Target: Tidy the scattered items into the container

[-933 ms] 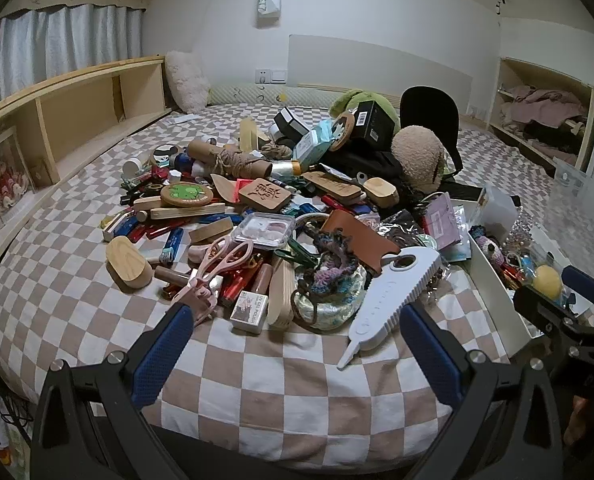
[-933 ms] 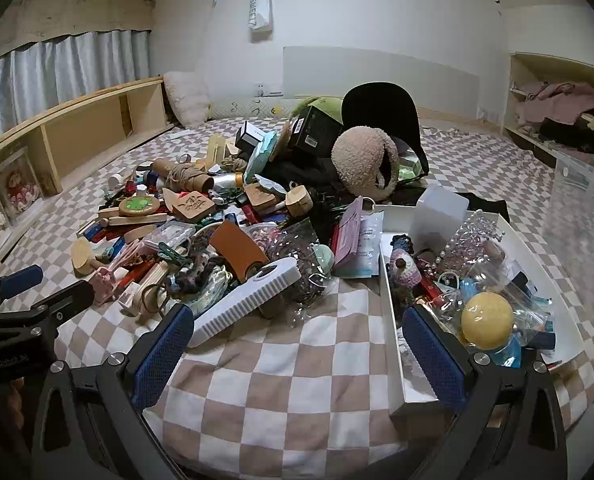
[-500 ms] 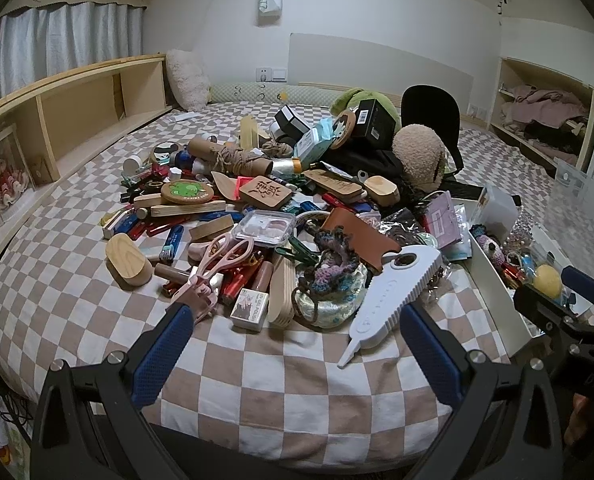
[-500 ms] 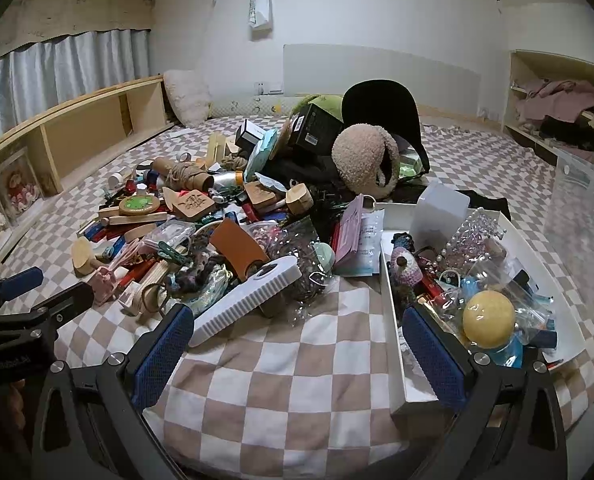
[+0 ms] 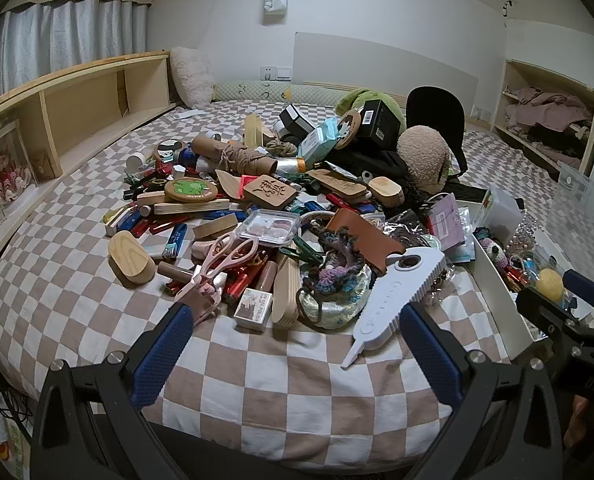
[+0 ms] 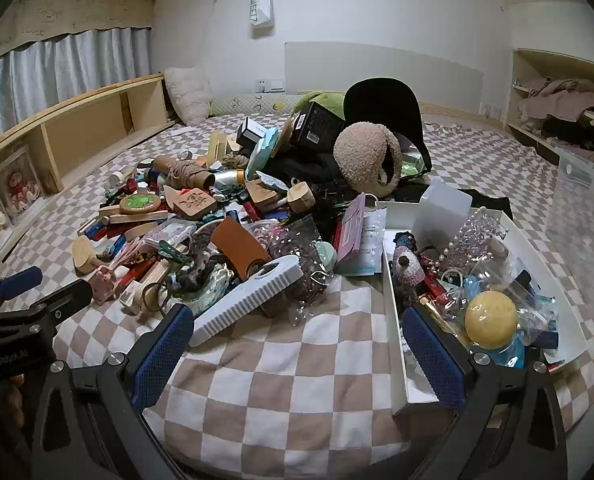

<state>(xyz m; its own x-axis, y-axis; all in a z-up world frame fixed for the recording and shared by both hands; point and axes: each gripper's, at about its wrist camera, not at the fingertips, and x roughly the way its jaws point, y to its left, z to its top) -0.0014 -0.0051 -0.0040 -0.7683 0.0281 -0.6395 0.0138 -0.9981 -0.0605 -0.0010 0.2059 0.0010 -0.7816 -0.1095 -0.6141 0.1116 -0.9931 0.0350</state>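
Checkered bedspread [image 5: 257, 364] clutter lies unchanged, both left gripper [image 5: 293, 344] and right gripper [image 6: 297, 344] fingers still spread wide, empty.

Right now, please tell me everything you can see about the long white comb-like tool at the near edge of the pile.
The white comb-like tool looks like matte plastic: a long flat body with fine teeth along one edge, a round hole in its wide end and a handle narrowing to a point. It lies slanted, the wide end resting up on the pile against the brown leather piece, the pointed end down on the checkered bedcover. Nothing grips it; the open left claw is short of it.
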